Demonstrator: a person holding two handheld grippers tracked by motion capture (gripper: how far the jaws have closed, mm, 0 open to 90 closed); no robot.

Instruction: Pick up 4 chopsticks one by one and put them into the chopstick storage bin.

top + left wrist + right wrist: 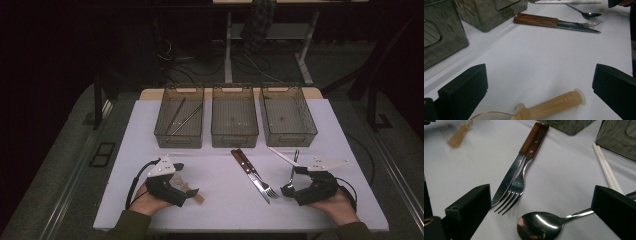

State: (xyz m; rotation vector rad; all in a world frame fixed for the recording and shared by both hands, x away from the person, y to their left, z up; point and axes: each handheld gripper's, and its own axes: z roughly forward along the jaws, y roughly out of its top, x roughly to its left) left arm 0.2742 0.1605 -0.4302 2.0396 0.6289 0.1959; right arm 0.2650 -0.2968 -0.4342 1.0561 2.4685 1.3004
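Two spoons flat on the white counter (220, 200)

A tan plastic-handled spoon (549, 106) lies near the left front; a shiny steel spoon (541, 225) lies at the right, bowl up, beside the fork.

A: Is the beige spoon (541, 108) fully visible in the left gripper view?

B: No, the bottom edge cuts its bowl. In the high view the left claw (192, 193) covers most of it.

A: And the metal spoon (541, 223)?

B: Beside the fork (515, 191), its bowl is cut at the bottom, and its handle goes behind a black jaw.
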